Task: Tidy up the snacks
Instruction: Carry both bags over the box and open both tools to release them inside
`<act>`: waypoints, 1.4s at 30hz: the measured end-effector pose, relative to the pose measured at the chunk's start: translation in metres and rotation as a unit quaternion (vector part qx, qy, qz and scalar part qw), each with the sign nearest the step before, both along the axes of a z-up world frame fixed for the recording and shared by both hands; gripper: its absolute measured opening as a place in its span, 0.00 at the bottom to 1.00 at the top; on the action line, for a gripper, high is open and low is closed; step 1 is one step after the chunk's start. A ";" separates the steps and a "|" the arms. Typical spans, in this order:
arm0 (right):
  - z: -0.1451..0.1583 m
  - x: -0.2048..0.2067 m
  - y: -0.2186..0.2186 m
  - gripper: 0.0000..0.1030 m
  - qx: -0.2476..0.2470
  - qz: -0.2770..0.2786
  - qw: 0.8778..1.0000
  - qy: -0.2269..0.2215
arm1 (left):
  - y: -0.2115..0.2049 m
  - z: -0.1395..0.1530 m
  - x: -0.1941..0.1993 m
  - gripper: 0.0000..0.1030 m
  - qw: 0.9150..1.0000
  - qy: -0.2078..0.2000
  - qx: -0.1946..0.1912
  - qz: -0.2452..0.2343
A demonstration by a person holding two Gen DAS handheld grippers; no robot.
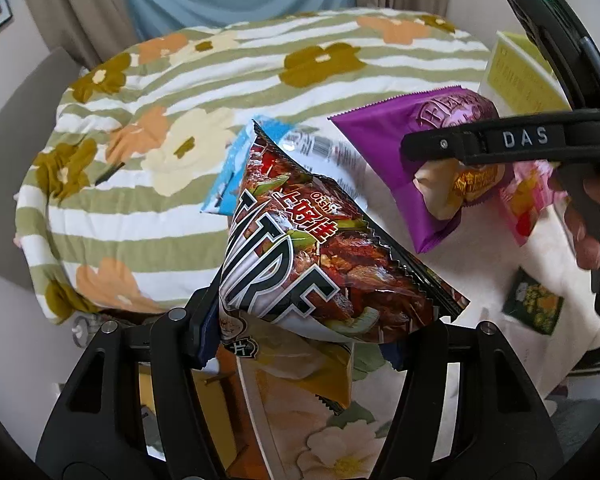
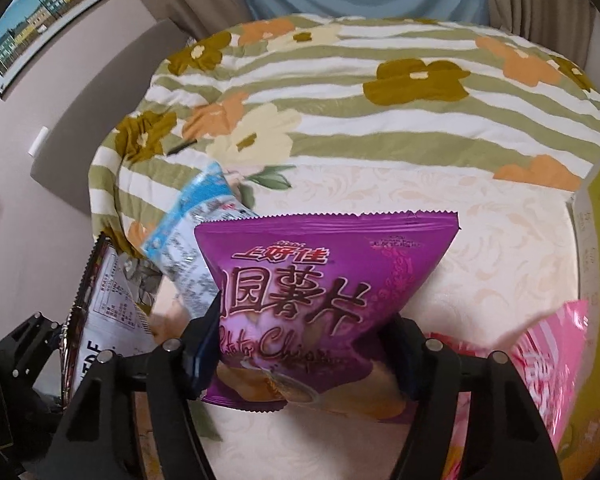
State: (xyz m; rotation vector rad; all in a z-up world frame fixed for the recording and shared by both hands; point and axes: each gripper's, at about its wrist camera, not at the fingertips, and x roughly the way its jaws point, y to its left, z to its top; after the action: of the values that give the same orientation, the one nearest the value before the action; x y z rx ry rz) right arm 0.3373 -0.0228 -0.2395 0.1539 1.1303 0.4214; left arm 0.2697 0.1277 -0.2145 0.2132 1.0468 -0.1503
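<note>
My left gripper (image 1: pixel 312 332) is shut on the lower end of a dark red-brown chip bag (image 1: pixel 312 248), which hangs above the bed. The printed back of that bag (image 2: pixel 108 300) shows at the left of the right wrist view. My right gripper (image 2: pixel 306 344) is shut on a purple potato chip bag (image 2: pixel 320 272), whose sides are pinched in between the pads. From the left wrist view the purple bag (image 1: pixel 384 140) lies under one of the right gripper's fingers (image 1: pixel 500 144). A blue-and-white bag (image 2: pixel 192 240) lies between the two held bags.
A pink bag (image 2: pixel 548 360) lies right of the purple one. A yellow-green box (image 1: pixel 516 72) stands at the far right and a small dark green packet (image 1: pixel 536 304) lies near a hand (image 1: pixel 584 232). A yellow bag (image 1: pixel 300 376) is below the left gripper. A striped floral blanket (image 1: pixel 180 100) covers the far bed.
</note>
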 end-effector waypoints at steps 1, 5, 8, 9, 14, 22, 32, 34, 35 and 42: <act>0.006 -0.004 0.000 0.63 0.003 -0.002 1.000 -0.006 | 0.000 0.005 -0.002 0.57 1.000 -0.004 -0.003 0.001; 0.029 -0.017 -0.003 0.63 0.018 -0.012 1.000 -0.021 | 0.000 0.029 -0.012 0.57 1.000 -0.019 -0.018 0.002; 0.049 -0.030 -0.007 0.63 0.023 -0.024 0.999 -0.036 | 0.000 0.047 -0.019 0.57 0.999 -0.033 -0.029 -0.003; 0.057 -0.035 -0.010 0.63 0.025 -0.028 0.998 -0.042 | -0.001 0.053 -0.021 0.57 0.999 -0.038 -0.033 -0.006; 0.088 -0.062 -0.027 0.63 0.032 -0.059 0.996 -0.059 | -0.016 0.089 -0.025 0.57 0.996 -0.065 -0.055 -0.035; 0.138 -0.099 -0.091 0.63 0.024 -0.128 0.987 -0.095 | -0.073 0.140 -0.016 0.57 0.987 -0.101 -0.088 -0.094; 0.178 -0.103 -0.209 0.63 0.011 -0.172 0.977 -0.125 | -0.207 0.174 0.018 0.57 0.978 -0.112 -0.126 -0.121; 0.183 -0.097 -0.233 0.63 0.006 -0.171 0.977 -0.127 | -0.237 0.173 0.028 0.57 0.978 -0.104 -0.136 -0.120; 0.185 -0.095 -0.243 0.63 0.004 -0.169 0.977 -0.130 | -0.251 0.171 0.032 0.57 0.978 -0.101 -0.137 -0.120; 0.182 -0.076 -0.315 0.63 0.003 -0.173 0.977 -0.128 | -0.340 0.143 0.067 0.57 0.982 -0.069 -0.138 -0.108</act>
State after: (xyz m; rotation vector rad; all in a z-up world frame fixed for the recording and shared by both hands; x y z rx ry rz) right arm 0.2612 -0.3382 -0.0577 0.2887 0.8275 0.1278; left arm 0.3363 -0.2121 -0.0720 0.0823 0.8531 -0.4676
